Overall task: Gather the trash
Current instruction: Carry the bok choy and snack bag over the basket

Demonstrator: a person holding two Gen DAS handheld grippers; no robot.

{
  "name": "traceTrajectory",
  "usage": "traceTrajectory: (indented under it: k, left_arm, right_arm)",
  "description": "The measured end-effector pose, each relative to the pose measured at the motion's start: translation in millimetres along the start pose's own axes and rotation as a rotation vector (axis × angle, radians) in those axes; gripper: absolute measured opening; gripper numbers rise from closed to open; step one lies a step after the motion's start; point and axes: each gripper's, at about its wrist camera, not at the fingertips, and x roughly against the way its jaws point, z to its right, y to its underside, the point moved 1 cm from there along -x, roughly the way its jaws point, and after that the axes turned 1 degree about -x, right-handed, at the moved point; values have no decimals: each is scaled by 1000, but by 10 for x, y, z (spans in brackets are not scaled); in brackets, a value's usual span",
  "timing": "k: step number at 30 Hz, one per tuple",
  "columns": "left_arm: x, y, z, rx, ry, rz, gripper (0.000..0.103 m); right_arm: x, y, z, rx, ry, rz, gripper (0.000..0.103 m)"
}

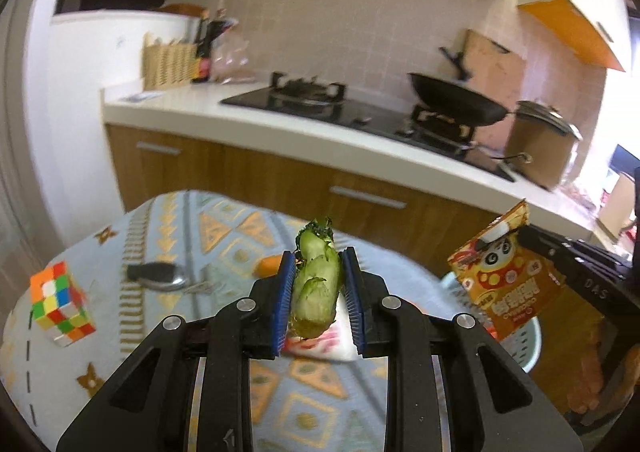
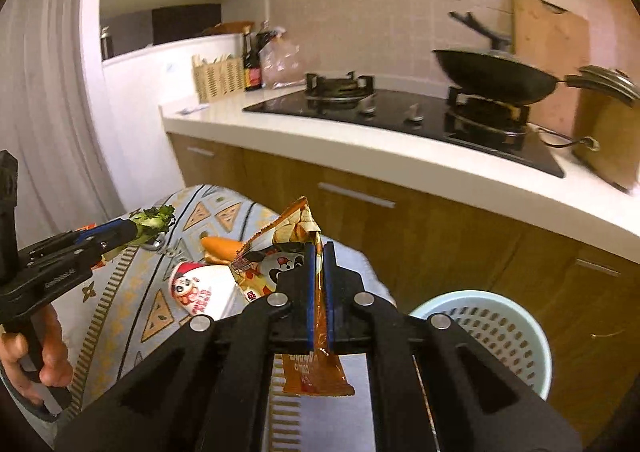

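Note:
My left gripper (image 1: 319, 256) is shut on a pale green vegetable stalk (image 1: 316, 288) with dark leafy bits at its top, held up above the patterned table (image 1: 224, 236). My right gripper (image 2: 320, 248) is shut on a crumpled orange snack wrapper (image 2: 276, 252) with a panda print, also lifted off the table. The left wrist view shows that wrapper (image 1: 504, 280) hanging at the right from the right gripper (image 1: 524, 232). In the right wrist view the left gripper (image 2: 130, 230) with the stalk (image 2: 154, 219) is at the left, held by a hand (image 2: 36, 352).
A light blue perforated basket (image 2: 480, 295) stands on the floor right of the table. On the cloth lie a white panda wrapper (image 2: 200, 288), an orange carrot-like piece (image 2: 222, 248), a Rubik's cube (image 1: 60, 304) and a key fob (image 1: 156, 276). Behind runs a counter with stove (image 2: 400, 111) and wok (image 2: 492, 75).

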Motion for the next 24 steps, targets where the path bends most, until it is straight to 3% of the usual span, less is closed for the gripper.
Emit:
traceTrajectory:
  k: [12, 24]
  left_arm:
    - [-296, -88, 1182, -114, 167, -13, 23]
    - [-914, 272, 2089, -196, 302, -170, 23]
  right_arm:
    - [400, 173, 921, -94, 143, 22, 2]
    - [261, 608, 1792, -230, 303, -89, 2]
